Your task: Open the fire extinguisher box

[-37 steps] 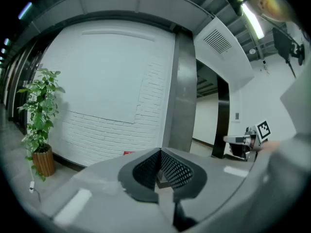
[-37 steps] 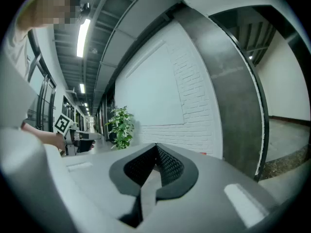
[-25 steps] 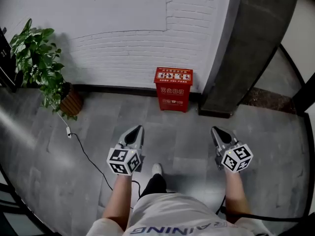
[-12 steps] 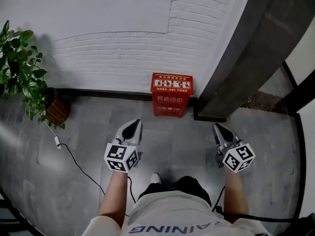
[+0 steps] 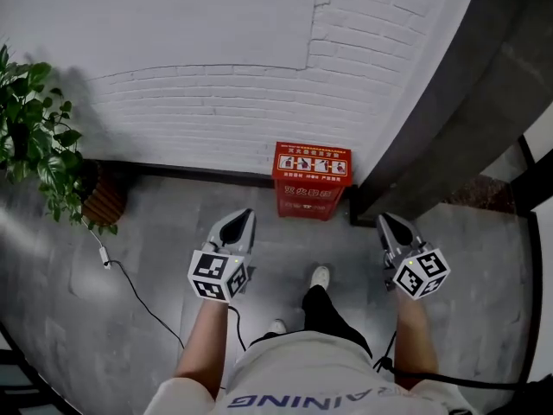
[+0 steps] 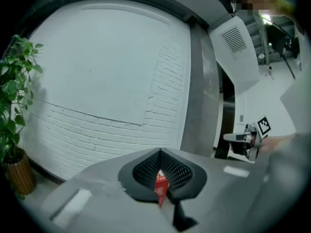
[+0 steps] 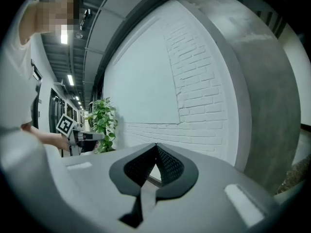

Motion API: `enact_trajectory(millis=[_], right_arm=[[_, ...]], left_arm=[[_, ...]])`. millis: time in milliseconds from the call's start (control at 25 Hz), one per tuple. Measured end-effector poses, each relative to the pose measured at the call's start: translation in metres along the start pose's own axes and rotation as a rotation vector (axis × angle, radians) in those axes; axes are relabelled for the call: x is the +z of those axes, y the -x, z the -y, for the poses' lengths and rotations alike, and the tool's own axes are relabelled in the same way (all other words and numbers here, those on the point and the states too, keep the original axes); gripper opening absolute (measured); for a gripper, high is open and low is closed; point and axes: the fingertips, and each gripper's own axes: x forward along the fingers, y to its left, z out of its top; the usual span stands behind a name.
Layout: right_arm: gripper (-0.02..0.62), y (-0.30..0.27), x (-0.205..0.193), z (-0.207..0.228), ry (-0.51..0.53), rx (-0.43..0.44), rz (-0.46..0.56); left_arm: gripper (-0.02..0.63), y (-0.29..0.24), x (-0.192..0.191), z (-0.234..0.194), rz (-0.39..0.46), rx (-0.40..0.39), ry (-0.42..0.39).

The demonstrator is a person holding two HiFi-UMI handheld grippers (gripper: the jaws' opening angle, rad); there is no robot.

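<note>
box not reached yet, both tongs pressed together and empty

near end: one shoe (image 5: 320, 277) forward on the grey floor (image 5: 155, 232), and a loose cable (image 5: 143, 296) runs across the floor on the person's left, so a sidestep that way is a trip risk. left tongs (image 5: 241, 223) and right tongs (image 5: 388, 226) are both closed tip to tip, nothing in them, held up off the floor and short of the box. fire extinguisher box (image 5: 312, 180) is red, stands on the floor against the brick wall (image 5: 216, 102), just beside the pillar (image 5: 449, 119), and looks closed. risks as i see it: tongs arriving closed would shove the box into the wall instead of catching a lid edge; a one-sided pull could tip or drag it rather than open it; the pillar crowds the right tongs' approach. latch and hinge side are too small to tell, so a wrong-edge grab is possible.
</note>
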Motion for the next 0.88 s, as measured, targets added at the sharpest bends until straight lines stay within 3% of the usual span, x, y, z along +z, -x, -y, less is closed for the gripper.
enact_trajectory(millis=[480,680,880], right_arm=[[0.006,-0.117,-0.004,0.158,-0.055,0.091,-0.059],[0.006,-0.151,-0.021,0.202,-0.093,0.087,-0.094],[0.006,-0.179,-0.075,0.212,-0.140,0.094,-0.161]], left_arm=[[0.006,-0.171,0.000,-0.037,-0.098,0.113,0.004],[0.006,-0.217,-0.031,-0.056,-0.171,0.140,0.024],[0.006,-0.262,-0.083,-0.084,-0.141,0.126,-0.021]])
